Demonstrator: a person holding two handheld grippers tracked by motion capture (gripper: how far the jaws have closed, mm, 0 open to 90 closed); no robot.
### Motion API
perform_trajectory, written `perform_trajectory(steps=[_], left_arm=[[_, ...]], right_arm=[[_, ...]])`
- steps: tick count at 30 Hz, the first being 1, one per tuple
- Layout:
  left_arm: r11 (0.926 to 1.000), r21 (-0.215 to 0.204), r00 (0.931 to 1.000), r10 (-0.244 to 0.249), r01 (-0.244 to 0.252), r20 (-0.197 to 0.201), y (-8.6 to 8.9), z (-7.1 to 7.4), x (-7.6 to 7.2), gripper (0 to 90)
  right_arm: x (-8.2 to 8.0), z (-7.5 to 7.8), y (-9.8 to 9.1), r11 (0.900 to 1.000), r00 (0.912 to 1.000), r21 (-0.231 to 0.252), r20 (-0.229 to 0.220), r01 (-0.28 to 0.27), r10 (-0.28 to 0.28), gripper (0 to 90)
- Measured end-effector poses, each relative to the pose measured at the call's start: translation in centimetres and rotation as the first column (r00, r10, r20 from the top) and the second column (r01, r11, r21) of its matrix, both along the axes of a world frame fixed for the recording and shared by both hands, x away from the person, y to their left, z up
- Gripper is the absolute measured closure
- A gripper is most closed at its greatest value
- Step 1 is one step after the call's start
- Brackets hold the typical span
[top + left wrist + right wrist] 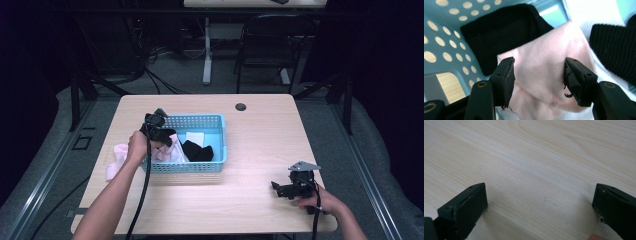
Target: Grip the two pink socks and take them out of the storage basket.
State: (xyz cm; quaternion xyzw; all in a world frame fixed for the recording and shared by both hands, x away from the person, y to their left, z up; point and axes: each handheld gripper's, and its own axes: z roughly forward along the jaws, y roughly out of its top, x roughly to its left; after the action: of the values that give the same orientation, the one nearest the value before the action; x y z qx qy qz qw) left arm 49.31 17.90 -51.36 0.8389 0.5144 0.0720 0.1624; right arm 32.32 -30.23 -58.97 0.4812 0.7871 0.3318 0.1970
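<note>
Pink sock (544, 75) hangs over the blue basket (197, 121) left rim, left gripper (539, 77) jaws open around it, not clamped. Black socks (196, 151) inside. Right gripper (286, 188) wide open, empty, on counter (260, 130).

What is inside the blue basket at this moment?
The blue basket holds a black sock, something white and part of a pink sock draped over its left wall. The left hand-held gripper covers that corner.
</note>
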Motion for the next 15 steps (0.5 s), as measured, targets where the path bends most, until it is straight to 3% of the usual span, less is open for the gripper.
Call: perform_trajectory(steps=[4, 9, 12, 15], left_arm=[[0.9999, 0.012, 0.9998, 0.002, -0.001, -0.02, -0.2, -0.5, 0.1, 43.6], [0.9996, 0.016, 0.9997, 0.023, -0.022, -0.013, 0.0, -0.6, 0.2, 47.9], [0.9996, 0.023, 0.999, 0.017, -0.016, -0.041, -0.1, -0.9, 0.2, 47.1], [1.0, 0.007, 0.9987, -0.002, 0.002, -0.051, 0.0, -1.2, 0.1, 55.5]], right_arm=[[0.0, 0.0, 0.0, 1.0, 1.0, 0.0, 0.0, 0.0, 0.0, 0.0], [0.0, 0.0, 0.0, 1.0, 1.0, -0.001, -0.001, 0.0, 0.0, 0.0], [0.0, 0.0, 0.0, 1.0, 1.0, 0.0, 0.0, 0.0, 0.0, 0.0], [0.0, 0.0, 0.0, 1.0, 1.0, 0.0, 0.0, 0.0, 0.0, 0.0]])
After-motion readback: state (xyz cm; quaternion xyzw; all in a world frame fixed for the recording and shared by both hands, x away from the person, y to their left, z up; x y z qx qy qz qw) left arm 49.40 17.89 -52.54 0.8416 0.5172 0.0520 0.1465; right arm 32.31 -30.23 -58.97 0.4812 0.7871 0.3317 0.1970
